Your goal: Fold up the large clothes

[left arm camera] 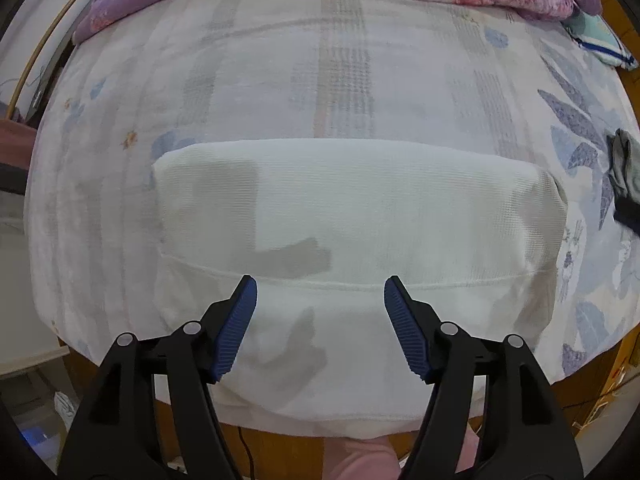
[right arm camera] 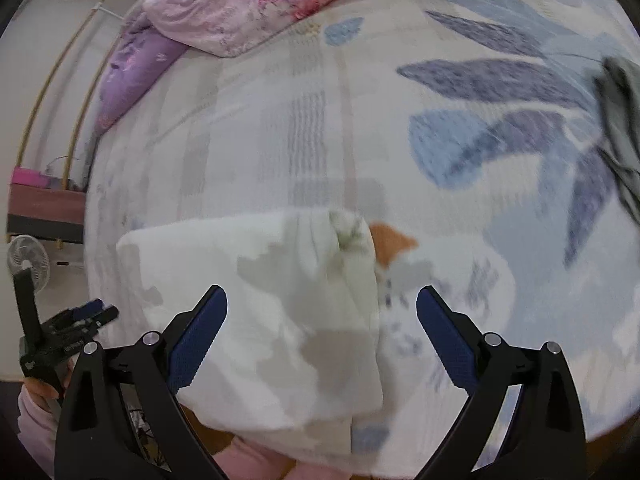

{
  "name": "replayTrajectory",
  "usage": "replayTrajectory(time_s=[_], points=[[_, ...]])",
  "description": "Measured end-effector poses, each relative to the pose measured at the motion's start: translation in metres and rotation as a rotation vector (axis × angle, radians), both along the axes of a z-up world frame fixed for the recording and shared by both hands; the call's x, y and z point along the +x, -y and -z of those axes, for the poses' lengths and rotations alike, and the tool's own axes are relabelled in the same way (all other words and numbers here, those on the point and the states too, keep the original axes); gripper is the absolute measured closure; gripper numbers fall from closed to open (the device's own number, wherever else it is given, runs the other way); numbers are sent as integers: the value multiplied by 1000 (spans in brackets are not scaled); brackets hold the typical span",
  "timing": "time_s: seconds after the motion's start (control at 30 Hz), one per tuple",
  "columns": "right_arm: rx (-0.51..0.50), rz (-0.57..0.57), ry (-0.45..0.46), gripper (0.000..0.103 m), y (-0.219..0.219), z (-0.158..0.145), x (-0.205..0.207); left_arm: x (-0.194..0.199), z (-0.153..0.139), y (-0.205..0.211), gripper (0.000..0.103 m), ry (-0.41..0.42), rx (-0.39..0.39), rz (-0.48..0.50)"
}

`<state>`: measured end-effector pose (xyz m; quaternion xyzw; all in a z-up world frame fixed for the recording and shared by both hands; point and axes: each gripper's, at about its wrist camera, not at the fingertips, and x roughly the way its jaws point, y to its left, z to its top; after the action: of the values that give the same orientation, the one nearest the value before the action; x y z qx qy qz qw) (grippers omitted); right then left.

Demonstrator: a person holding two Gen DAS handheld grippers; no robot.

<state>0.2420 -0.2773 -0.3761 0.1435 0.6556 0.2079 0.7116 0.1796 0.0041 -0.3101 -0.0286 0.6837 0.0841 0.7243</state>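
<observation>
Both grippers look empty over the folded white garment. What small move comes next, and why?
Probably reach toward the dark garment at the bed's right edge: the white garment lies folded flat, and the left gripper and right gripper are open, holding nothing.

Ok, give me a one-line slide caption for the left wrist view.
Left claw open and empty above a folded white garment lying flat on the floral bed sheet.

A white ribbed garment [left arm camera: 352,216] lies folded into a wide rectangle at the near edge of the bed, its near part draping over that edge. Its far fold edge runs straight from left to right, and a seam crosses it nearer the front. Its right end [right arm camera: 280,312] looks smooth and flat on the sheet.
</observation>
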Motion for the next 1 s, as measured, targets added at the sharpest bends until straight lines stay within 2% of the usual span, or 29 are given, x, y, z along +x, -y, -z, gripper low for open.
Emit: replayTrajectory(time_s=[0.1,0.17,0.23,0.37,0.43,0.47,0.57,0.63,0.67,0.7,0.73,0.8,0.83,0.87,0.93,0.97,1.0], points=[[0,8,-30,10,-6,31,24,7,11,8,33,-9,20,14],[49,-21,-44,10,-16,57,39,13,21,12,32,-16,21,10],[35,-63,-45,10,-28,78,48,18,29,14,32,-25,18,12],[106,-83,-144,7,-35,120,53,28,44,14,32,-38,28,11],[171,-61,-114,6,-26,120,48,33,48,11,32,-37,21,0],[212,-48,-132,7,-20,121,43,34,49,10,32,-35,16,-5],[294,-13,-258,7,-13,131,23,40,55,7,32,-42,-3,-17],[332,-50,-369,7,-16,143,3,42,57,6,32,-43,-5,-19],[336,-76,-440,7,-20,151,-13,43,58,7,32,-44,1,-11],[335,-97,-470,6,-23,156,-24,43,59,8,31,-44,3,-9],[332,-114,-449,6,-24,154,-35,43,60,8,30,-45,2,-10],[312,-116,-348,6,-25,144,-49,43,63,8,30,-48,-12,-16],[301,-99,-340,6,-25,142,-53,43,64,8,30,-51,-14,-16],[289,-63,-356,6,-26,142,-57,42,65,9,30,-55,-12,-13],[291,-7,-461,6,-30,147,-65,41,67,9,30,-64,-4,-11],[258,3,-502,6,-34,148,-71,41,68,9,30,-66,-1,-12],[227,-16,-493,6,-38,145,-74,40,68,9,30,-66,-4,-14]])
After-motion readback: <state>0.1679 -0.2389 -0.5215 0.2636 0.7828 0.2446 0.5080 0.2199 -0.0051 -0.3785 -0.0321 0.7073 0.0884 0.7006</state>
